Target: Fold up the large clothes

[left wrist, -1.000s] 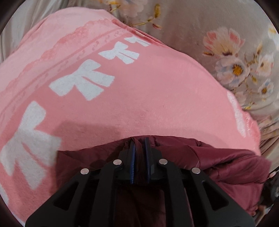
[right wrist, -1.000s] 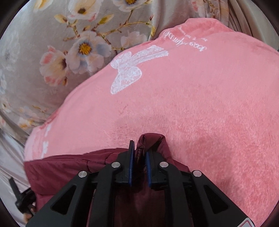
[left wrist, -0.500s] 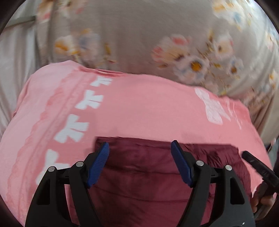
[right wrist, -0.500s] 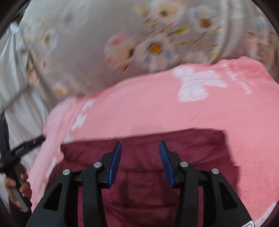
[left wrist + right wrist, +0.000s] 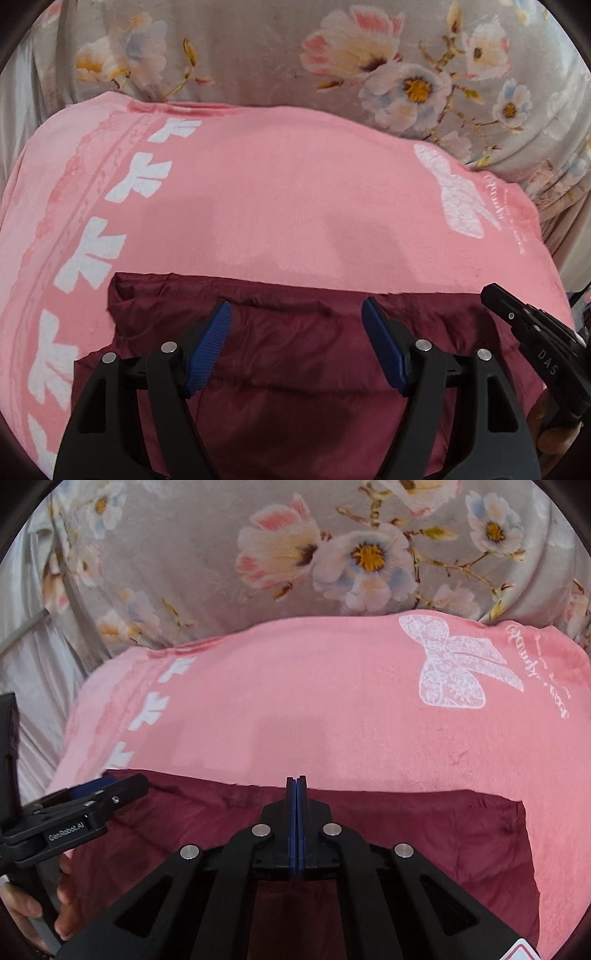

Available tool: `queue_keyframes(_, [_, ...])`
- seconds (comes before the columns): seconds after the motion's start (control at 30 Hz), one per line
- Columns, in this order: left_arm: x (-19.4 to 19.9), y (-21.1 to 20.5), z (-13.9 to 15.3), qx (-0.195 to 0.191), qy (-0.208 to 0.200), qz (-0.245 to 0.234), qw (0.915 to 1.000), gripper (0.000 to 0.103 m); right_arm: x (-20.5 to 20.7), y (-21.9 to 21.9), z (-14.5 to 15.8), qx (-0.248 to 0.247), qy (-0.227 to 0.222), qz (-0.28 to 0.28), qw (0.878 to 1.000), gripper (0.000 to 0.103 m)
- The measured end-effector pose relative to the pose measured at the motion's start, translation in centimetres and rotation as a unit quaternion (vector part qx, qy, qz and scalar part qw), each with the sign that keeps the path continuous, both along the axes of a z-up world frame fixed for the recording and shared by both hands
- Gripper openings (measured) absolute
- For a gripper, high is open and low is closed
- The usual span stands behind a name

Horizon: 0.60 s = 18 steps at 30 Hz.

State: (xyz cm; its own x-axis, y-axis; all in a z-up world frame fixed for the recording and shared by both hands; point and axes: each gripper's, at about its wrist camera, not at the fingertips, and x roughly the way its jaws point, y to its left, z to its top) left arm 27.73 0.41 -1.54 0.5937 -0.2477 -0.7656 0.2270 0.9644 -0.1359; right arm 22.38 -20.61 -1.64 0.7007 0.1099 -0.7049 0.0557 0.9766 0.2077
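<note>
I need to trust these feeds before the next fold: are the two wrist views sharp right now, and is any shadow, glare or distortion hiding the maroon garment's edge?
Left wrist view: sharp, soft even light, no glare; faint shadows on the pink blanket just beyond the maroon garment, its far edge clear. Right wrist view: equally sharp; fisheye bends the floral sheet and darkens the corners.

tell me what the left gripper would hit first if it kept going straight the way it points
Most likely the maroon garment, which lies right under and ahead of the open left gripper. Just beyond the garment's far edge is the pink towel. Depth is hard to judge.
</note>
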Motion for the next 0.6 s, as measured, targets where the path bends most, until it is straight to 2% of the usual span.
queue_keyframes(0.1, [1.0, -0.5, -3.2, 0.017, 0.024, 0.011, 0.9995, 0.07, 1.6, -0.3, -3.8, 0.009, 0.044, -0.005, 0.999, 0.0])
queue_keyframes(0.2, [1.0, -0.4, -5.7, 0.016, 0.025, 0.01, 0.9995, 0.071, 1.4, -1.0, -5.9, 0.035, 0.056, -0.007, 0.998, 0.0])
queue_keyframes(0.27, [0.8, -0.6, -5.8, 0.019, 0.016, 0.01, 0.9996, 0.072, 1.4, -1.2, -6.7, 0.046, 0.059, -0.008, 0.997, 0.0])
queue_keyframes(0.47, [0.5, -1.3, -6.6, 0.039, -0.009, 0.016, 0.9991, 0.076, 1.6, 0.3, -7.6, -0.002, 0.058, -0.004, 0.998, 0.0])
queue_keyframes(0.6, [0.6, -1.8, -7.0, 0.055, -0.012, 0.016, 0.9983, 0.077, 1.7, 0.4, -7.7, -0.01, 0.055, -0.005, 0.998, 0.0])
